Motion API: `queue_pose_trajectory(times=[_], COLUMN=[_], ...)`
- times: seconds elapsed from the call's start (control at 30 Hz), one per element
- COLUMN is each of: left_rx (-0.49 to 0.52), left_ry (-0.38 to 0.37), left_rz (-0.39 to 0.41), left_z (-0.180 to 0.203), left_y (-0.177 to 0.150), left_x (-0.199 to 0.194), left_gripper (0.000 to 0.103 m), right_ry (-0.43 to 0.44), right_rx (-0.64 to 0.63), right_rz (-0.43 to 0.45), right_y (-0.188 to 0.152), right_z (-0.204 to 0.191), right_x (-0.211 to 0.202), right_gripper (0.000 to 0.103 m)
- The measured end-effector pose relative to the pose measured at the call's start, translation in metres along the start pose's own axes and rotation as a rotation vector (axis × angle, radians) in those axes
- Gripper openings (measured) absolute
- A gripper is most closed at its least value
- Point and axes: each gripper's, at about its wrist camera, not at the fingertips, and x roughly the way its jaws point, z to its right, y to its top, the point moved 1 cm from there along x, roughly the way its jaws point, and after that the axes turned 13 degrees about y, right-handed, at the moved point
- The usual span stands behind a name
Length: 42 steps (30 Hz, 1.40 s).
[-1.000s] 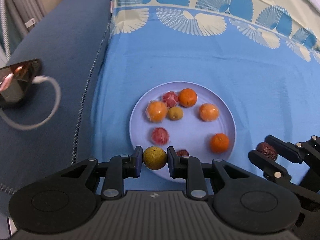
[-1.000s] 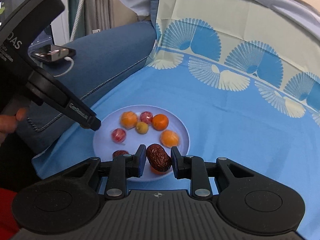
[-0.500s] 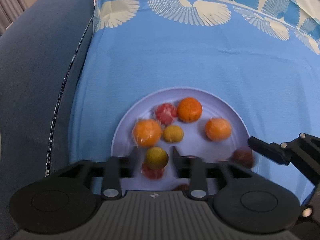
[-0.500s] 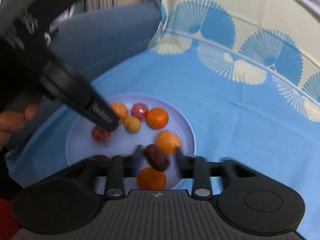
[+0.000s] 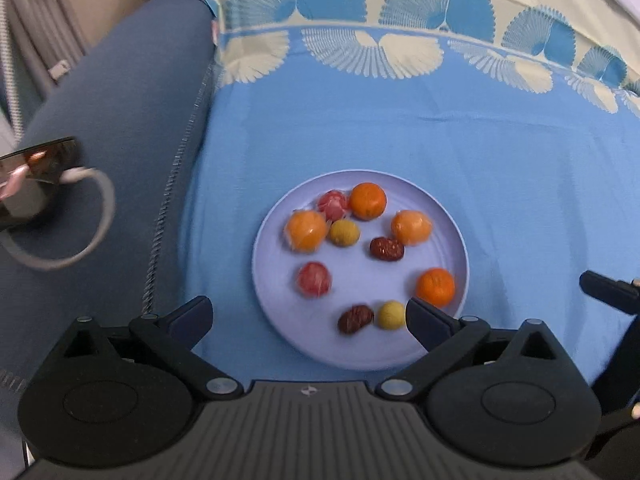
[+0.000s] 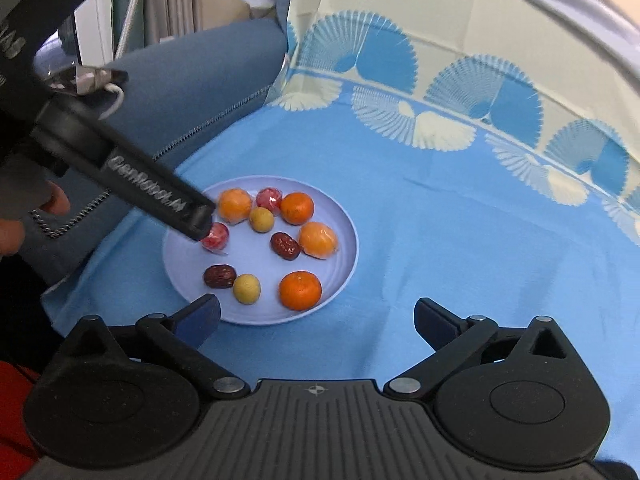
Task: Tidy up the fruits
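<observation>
A lilac plate (image 5: 452, 340) (image 6: 344, 276) on the blue cloth holds several small fruits: oranges, red wrapped ones, two yellow-green ones and two dark red dates. A yellow-green fruit (image 5: 391, 314) (image 6: 246, 288) lies beside a date (image 5: 355, 319) (image 6: 219, 276) at the plate's near edge. The other date (image 5: 386, 249) (image 6: 285, 245) lies mid-plate. My left gripper (image 5: 308, 320) is open and empty, just above the plate's near edge. My right gripper (image 6: 318, 316) is open and empty, near the plate's right front rim.
A dark blue sofa arm (image 5: 104, 152) runs along the left, with a phone and white cable (image 5: 36, 176) on it. The patterned blue and cream cloth (image 5: 400, 52) rises behind the plate. The left gripper's finger (image 6: 160, 196) reaches over the plate's left side.
Both grippers have opened and drawn back. The yellow-green fruit from the left and the date from the right now lie on the plate.
</observation>
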Motion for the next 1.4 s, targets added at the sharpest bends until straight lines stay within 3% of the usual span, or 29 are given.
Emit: queue_pose_trajectory(times=[0.27,0.53,0.87,1.4], left_rx=[-0.051,-0.090,-0.091,-0.078], left_ry=[0.082,0.093,0.155,0.122], left_rz=[0.035,0.089,0.130,0.107], left_z=[-0.018,-0.021,-0.019,-0.020], left_y=[-0.046,-0.067,-0.073,-0.071], left_x=[-0.047,-0.074,-0.087,-0.084], left_gripper=[0.103,0.103,0.103,0.103], right_ry=[-0.038,-0.043,-0.051,-0.058], right_rx=[0.008,-0.035,-0.067,-0.074], right_rz=[0.086,0.130,0.163,0.163], right_y=[-0.012,-0.022,-0.022,-0.021], right_z=[-0.014,-0.030,-0.039,-0.042], right_x=[-0.042,-0.066,-0.079,-0.080], right_gripper=[0.102,0.102,0.102,0.102])
